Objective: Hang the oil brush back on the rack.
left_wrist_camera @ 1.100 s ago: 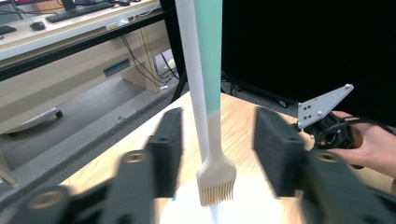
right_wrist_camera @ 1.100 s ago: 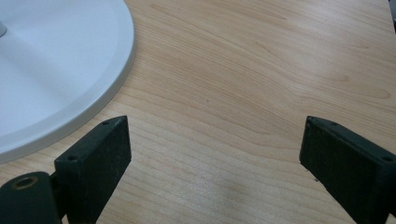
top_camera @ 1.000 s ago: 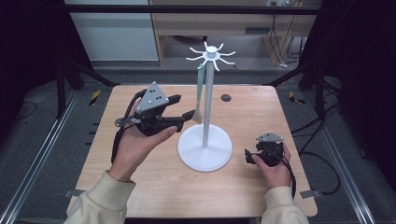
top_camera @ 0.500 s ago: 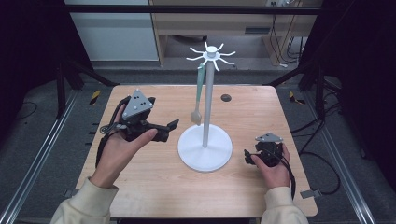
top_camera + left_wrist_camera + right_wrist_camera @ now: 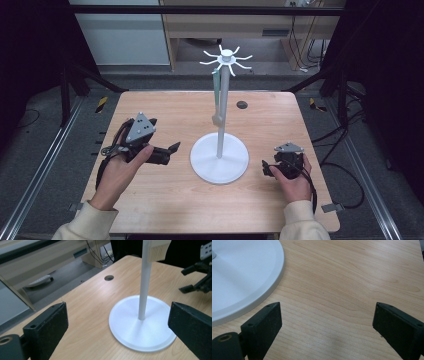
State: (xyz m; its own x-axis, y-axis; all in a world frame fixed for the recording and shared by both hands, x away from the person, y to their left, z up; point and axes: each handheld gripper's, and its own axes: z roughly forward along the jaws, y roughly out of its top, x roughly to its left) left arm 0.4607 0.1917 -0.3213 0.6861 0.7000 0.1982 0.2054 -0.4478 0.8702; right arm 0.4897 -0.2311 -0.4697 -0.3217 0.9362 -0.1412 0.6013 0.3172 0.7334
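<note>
A white stand (image 5: 219,159) with a round base, a thin pole and hooked arms on top stands mid-table. From one arm hangs a brush with a green handle (image 5: 216,90); its cream bristle head (image 5: 156,250) rests beside the pole. My left gripper (image 5: 171,152) hovers low to the left of the base, pointing at it. Its jaws have just been opening and stand open with nothing between them (image 5: 120,312). My right gripper (image 5: 266,170) rests on the table right of the base, open and empty (image 5: 328,312).
The wooden table (image 5: 165,200) has a small round hole (image 5: 242,104) behind the stand. Dark frame posts and floor rails flank the table. A desk and cables lie beyond the far edge.
The left gripper let go of the brush head, opened, and drew back left and down towards the table. The brush swung in to hang straight by the pole. The right hand stayed still.
</note>
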